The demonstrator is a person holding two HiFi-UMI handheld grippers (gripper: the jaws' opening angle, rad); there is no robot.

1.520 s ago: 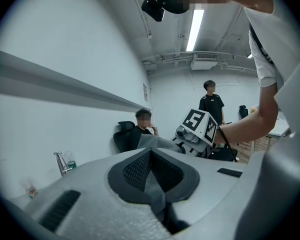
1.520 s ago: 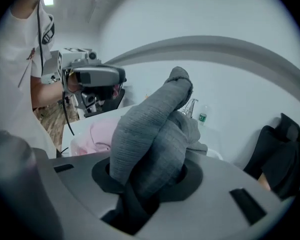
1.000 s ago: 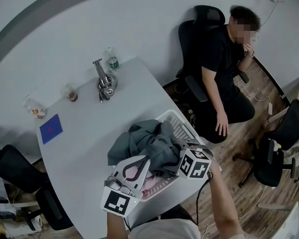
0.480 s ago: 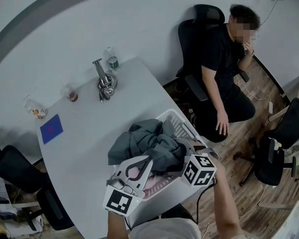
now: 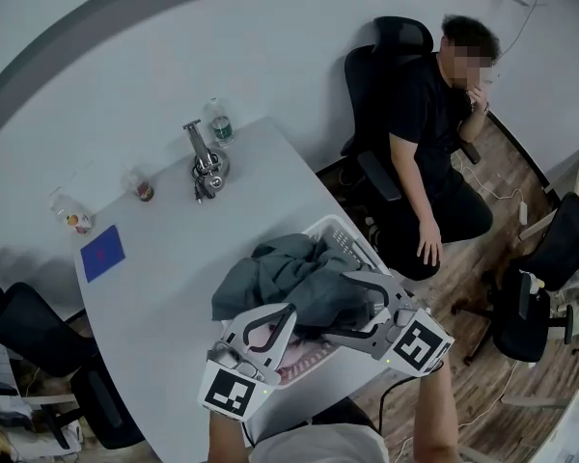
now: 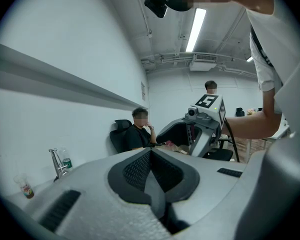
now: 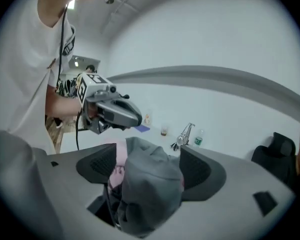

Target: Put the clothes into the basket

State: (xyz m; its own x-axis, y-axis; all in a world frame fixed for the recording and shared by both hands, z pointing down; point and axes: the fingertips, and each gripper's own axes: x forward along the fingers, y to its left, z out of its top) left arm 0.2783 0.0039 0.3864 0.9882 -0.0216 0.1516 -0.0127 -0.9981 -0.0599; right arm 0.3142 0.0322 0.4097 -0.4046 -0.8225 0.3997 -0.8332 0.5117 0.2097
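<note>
Head view: grey clothes (image 5: pixel 280 276) sit heaped in the white basket (image 5: pixel 352 242) at the lower-right edge of the table (image 5: pixel 174 258). The heap's long axis runs left-right across the frame; its left end spills over the rim, and a pink garment (image 5: pixel 294 355) lies under its near side. The right gripper (image 5: pixel 336 307) hangs just over the heap's right end with jaws wide and just closing a little; the right gripper view shows grey cloth between the pads, not pinched. The left gripper (image 5: pixel 288 311) is at the heap's lower left, jaws together and empty.
</note>
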